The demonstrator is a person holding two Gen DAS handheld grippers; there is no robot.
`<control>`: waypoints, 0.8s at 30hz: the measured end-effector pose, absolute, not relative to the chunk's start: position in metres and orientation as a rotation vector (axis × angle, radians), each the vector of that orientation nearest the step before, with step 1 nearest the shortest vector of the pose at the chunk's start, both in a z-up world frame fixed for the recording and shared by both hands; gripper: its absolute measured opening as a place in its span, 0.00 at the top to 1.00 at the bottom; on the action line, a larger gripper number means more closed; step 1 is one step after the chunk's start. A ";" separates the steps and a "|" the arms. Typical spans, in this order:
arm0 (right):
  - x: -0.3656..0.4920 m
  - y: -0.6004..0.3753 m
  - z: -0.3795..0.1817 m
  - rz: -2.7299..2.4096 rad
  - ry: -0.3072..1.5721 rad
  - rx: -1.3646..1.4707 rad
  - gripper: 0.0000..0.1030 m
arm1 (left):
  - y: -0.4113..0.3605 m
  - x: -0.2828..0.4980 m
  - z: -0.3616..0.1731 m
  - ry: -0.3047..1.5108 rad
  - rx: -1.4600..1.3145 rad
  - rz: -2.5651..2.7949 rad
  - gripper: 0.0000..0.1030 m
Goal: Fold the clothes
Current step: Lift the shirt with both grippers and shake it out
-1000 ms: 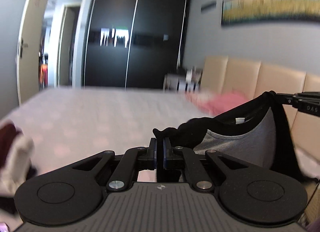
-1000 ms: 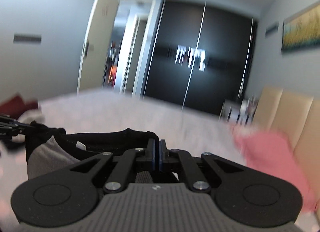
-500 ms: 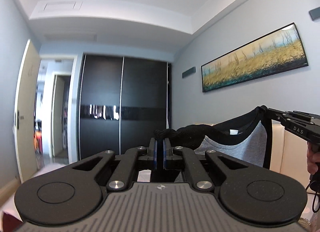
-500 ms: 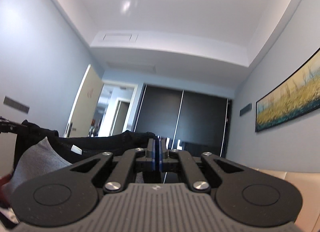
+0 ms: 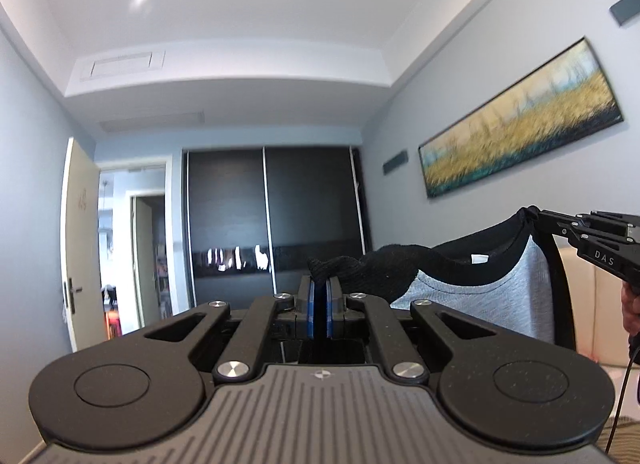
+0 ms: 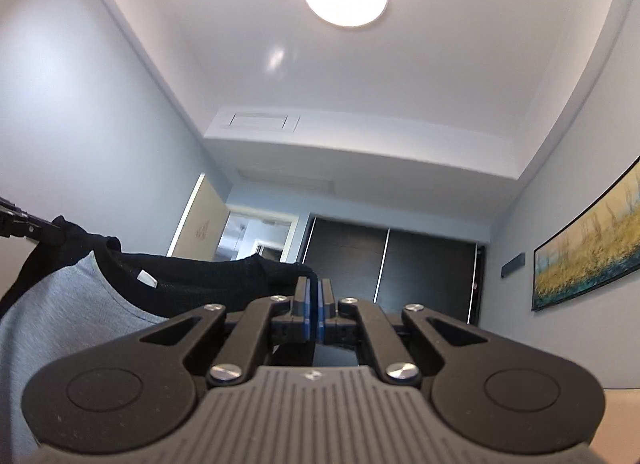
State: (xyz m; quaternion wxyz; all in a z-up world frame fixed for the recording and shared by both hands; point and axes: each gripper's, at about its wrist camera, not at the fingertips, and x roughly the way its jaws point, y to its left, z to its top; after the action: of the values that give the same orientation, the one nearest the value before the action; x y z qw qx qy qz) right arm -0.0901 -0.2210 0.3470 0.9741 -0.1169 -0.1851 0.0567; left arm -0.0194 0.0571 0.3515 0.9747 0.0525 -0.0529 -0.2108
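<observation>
Nearest the lens in the left wrist view, the left gripper has its blue-padded jaws pinched tight on a bunched black edge of the grey knit top with black collar and trim. In the right wrist view, the right gripper is clamped just as tight on the opposite black shoulder edge. The garment hangs in the air between the two, its neckline stretched roughly level from one gripper to the other, and its grey body drops below out of view. That shoulder-to-shoulder line is the long axis; neither hand is nearer, each holding one end. The bed or other laying surface is not in view, so I judge the cloth must come down flat before folding. Beyond stand dark sliding wardrobe doors and a long framed landscape painting.
</observation>
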 end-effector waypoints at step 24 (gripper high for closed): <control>0.100 -0.230 0.292 0.054 -0.102 -0.288 0.96 | 0.037 0.138 0.267 0.117 0.115 -0.354 0.96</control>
State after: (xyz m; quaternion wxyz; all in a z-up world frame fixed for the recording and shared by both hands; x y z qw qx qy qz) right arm 0.1001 -0.2295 0.2919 0.9880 -0.1432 -0.0506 0.0271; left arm 0.1377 0.0366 0.2667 0.9810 0.0570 0.0582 -0.1759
